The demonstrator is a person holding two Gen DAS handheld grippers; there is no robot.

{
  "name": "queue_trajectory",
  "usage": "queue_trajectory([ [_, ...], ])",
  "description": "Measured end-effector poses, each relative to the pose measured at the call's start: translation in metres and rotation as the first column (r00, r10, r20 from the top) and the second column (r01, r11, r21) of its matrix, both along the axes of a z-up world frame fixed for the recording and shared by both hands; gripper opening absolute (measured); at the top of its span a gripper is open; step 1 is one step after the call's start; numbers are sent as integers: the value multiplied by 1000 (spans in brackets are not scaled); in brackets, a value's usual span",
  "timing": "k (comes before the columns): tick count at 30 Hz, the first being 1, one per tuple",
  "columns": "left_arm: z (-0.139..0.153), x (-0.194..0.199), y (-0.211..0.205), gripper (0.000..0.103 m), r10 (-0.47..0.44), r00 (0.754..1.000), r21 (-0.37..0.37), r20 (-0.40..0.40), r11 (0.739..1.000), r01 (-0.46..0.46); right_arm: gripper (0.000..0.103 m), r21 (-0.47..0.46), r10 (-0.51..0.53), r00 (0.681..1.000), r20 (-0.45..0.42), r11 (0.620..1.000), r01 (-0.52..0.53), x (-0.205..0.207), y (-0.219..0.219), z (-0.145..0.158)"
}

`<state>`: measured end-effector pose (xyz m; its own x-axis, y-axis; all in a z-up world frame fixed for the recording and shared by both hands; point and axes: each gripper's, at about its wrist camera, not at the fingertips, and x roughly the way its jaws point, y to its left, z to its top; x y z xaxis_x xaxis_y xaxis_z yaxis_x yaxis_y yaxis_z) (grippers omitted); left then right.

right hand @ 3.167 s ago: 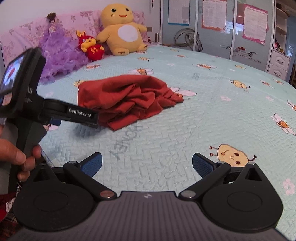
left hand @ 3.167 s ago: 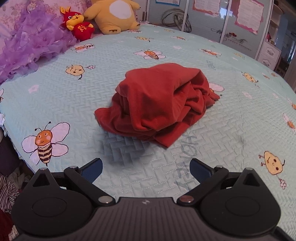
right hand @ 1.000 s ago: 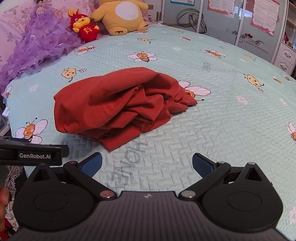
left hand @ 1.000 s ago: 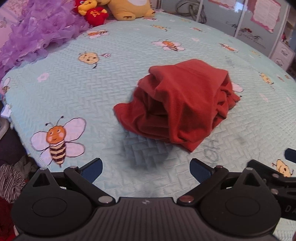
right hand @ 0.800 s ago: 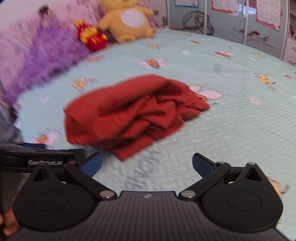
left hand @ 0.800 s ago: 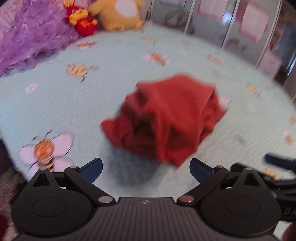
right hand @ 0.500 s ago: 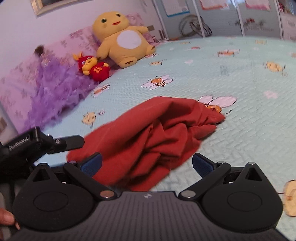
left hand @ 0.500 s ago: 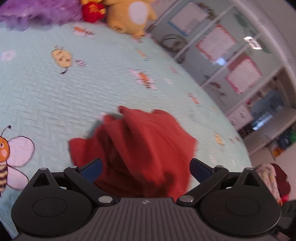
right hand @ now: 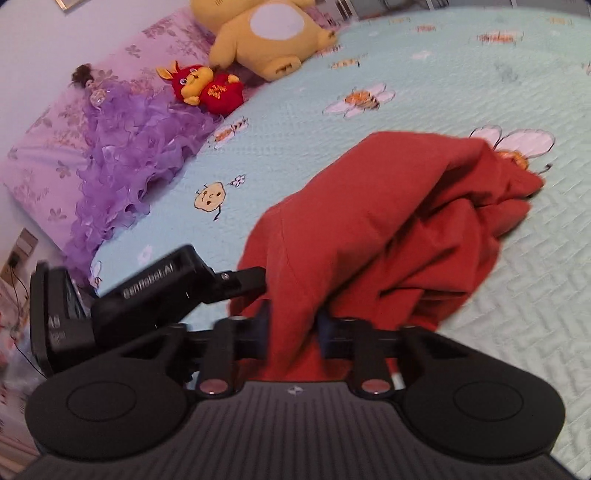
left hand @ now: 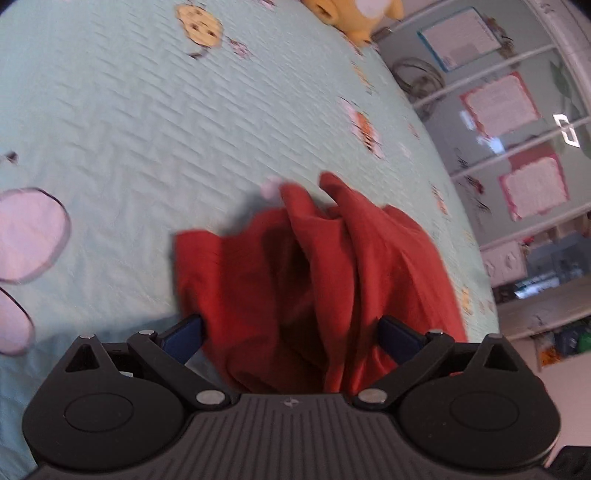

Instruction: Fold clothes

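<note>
A crumpled red garment [left hand: 332,258] lies on a light green bedspread [left hand: 147,110] printed with bees. My left gripper [left hand: 291,332] is open, its blue pads straddling the near edge of the cloth without pressing on it. In the right wrist view the same red garment [right hand: 388,221] fills the middle. My right gripper [right hand: 293,328] has its jaws closing, and a fold of the cloth's near edge is pinched between its fingers. The left gripper's black housing [right hand: 147,295] reaches in from the left, its tip against the cloth's left edge.
A yellow plush toy [right hand: 266,33], a small red plush [right hand: 207,86] and a purple frilly dress [right hand: 140,158] lie along the head of the bed by a pink floral pillow [right hand: 48,155]. Cabinet doors with pink posters [left hand: 498,107] stand beyond the bed's far edge.
Both grippers have moved down and in onto the red garment. The right jaws went from wide open to closed on a fold. The left gripper rolled, tilting its view.
</note>
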<state>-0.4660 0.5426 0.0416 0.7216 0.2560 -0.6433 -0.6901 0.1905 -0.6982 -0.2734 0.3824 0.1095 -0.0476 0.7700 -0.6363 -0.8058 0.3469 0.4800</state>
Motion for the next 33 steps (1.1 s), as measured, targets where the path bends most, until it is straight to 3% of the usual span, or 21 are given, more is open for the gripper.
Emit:
queue_trajectory([
  [2, 10, 6, -13, 95, -52, 998, 48, 36, 998, 51, 9, 36, -21, 1000, 10, 999, 20, 5, -19, 4],
  [6, 33, 22, -44, 72, -167, 981, 138, 96, 979, 153, 7, 110, -58, 992, 109, 993, 45, 8, -62, 29],
  [11, 71, 43, -86, 59, -304, 938, 185, 169, 944, 273, 4, 233, -158, 960, 232, 967, 103, 20, -131, 76],
  [14, 98, 56, -115, 58, -396, 897, 266, 197, 902, 340, 0, 311, -262, 928, 264, 934, 176, 39, -183, 108],
  [16, 116, 64, -134, 48, -462, 860, 322, 218, 866, 383, 0, 362, -333, 903, 272, 905, 225, 53, -220, 127],
  [18, 129, 75, -156, 47, -518, 828, 361, 214, 830, 426, 0, 387, -379, 883, 276, 885, 259, 65, -252, 141],
  [20, 133, 90, -175, 47, -558, 811, 376, 174, 799, 469, 0, 379, -416, 868, 272, 875, 301, 74, -276, 142],
  [21, 131, 94, -182, 48, -562, 809, 369, 172, 798, 476, 0, 368, -432, 861, 268, 872, 323, 77, -286, 140],
  [24, 122, 90, -193, 57, -526, 838, 363, 145, 816, 450, 16, 322, -479, 845, 239, 860, 396, 87, -310, 125],
  [26, 111, 79, -188, 67, -458, 882, 370, 111, 843, 391, 61, 279, -480, 851, 213, 865, 418, 89, -315, 103],
  [27, 105, 73, -185, 72, -421, 902, 371, 93, 856, 361, 68, 262, -477, 856, 198, 868, 422, 88, -312, 91],
  [28, 99, 66, -178, 74, -378, 923, 357, 77, 874, 328, 73, 244, -471, 863, 185, 872, 424, 88, -309, 78],
  [30, 83, 55, -158, 75, -293, 954, 291, 65, 920, 263, 73, 190, -438, 884, 161, 893, 408, 87, -295, 53],
  [33, 61, 48, -124, 76, -185, 981, 204, 55, 964, 171, 74, 123, -405, 910, 91, 911, 393, 92, -269, 14],
])
